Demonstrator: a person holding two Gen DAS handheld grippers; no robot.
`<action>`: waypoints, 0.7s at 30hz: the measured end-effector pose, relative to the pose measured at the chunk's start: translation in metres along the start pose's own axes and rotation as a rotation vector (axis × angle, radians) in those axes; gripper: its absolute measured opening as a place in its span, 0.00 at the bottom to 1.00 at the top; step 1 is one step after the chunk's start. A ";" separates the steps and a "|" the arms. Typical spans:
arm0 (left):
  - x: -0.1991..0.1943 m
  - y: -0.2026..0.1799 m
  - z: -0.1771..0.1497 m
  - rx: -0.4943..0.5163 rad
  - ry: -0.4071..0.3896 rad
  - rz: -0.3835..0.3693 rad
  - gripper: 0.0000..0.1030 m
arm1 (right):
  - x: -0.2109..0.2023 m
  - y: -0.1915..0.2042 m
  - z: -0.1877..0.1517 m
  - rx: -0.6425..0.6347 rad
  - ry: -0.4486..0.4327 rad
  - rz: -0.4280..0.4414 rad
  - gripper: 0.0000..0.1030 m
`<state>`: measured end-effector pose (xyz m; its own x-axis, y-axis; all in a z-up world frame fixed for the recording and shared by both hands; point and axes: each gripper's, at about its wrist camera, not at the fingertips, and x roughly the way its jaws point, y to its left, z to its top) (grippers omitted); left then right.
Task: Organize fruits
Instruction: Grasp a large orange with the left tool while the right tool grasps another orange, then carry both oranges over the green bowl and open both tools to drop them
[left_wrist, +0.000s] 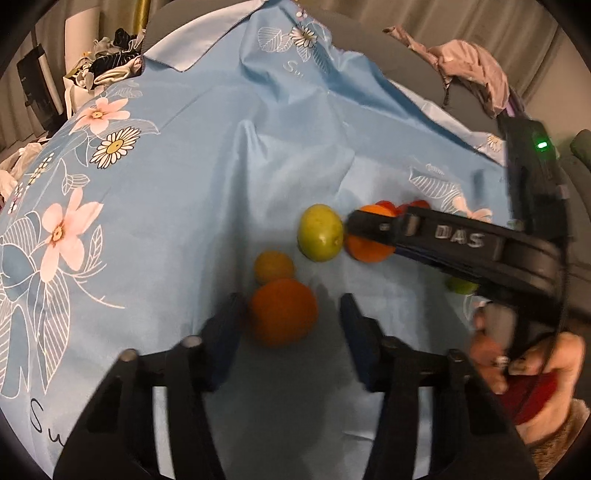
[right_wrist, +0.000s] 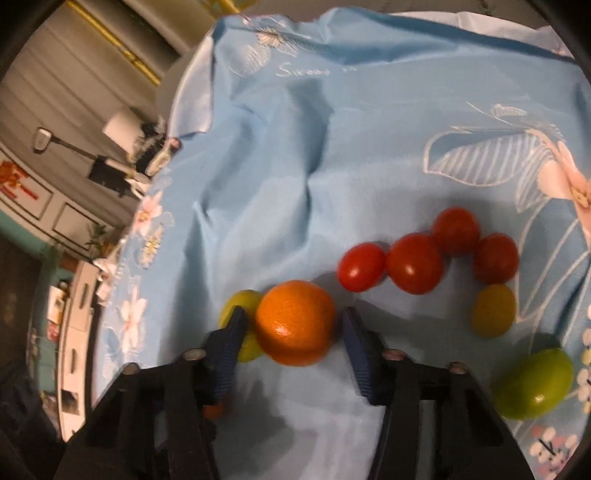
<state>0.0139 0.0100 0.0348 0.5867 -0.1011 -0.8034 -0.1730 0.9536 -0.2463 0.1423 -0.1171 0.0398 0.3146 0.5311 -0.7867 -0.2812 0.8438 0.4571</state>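
Note:
In the left wrist view an orange (left_wrist: 283, 312) lies on the blue cloth between the fingertips of my open left gripper (left_wrist: 290, 314), touching neither pad. A small yellow fruit (left_wrist: 273, 266) and a green fruit (left_wrist: 320, 232) lie beyond it. My right gripper (right_wrist: 291, 326) is open around a second orange (right_wrist: 295, 326), seen from the side in the left wrist view (left_wrist: 369, 251). The green fruit (right_wrist: 242, 325) sits just left of that orange. Several red tomatoes (right_wrist: 415, 263), a yellow fruit (right_wrist: 494, 311) and another green fruit (right_wrist: 533, 384) lie to the right.
The table wears a wrinkled blue floral cloth (left_wrist: 184, 184). A hand (left_wrist: 532, 369) holds the right gripper at the table's right side. Clothes (left_wrist: 472, 62) lie on a sofa behind. Clutter (left_wrist: 107, 59) sits off the far left edge.

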 end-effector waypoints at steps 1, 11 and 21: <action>0.002 0.001 -0.001 0.001 0.006 0.006 0.40 | -0.006 0.000 -0.002 0.000 -0.002 -0.008 0.44; -0.031 -0.006 -0.008 -0.024 -0.073 -0.091 0.39 | -0.088 0.008 -0.042 -0.145 -0.106 -0.228 0.44; -0.042 -0.004 -0.018 -0.031 -0.085 -0.062 0.39 | -0.052 0.003 -0.078 -0.319 -0.008 -0.417 0.43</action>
<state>-0.0246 0.0053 0.0596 0.6620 -0.1341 -0.7374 -0.1579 0.9368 -0.3122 0.0546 -0.1478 0.0499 0.4658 0.1566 -0.8709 -0.3924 0.9187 -0.0446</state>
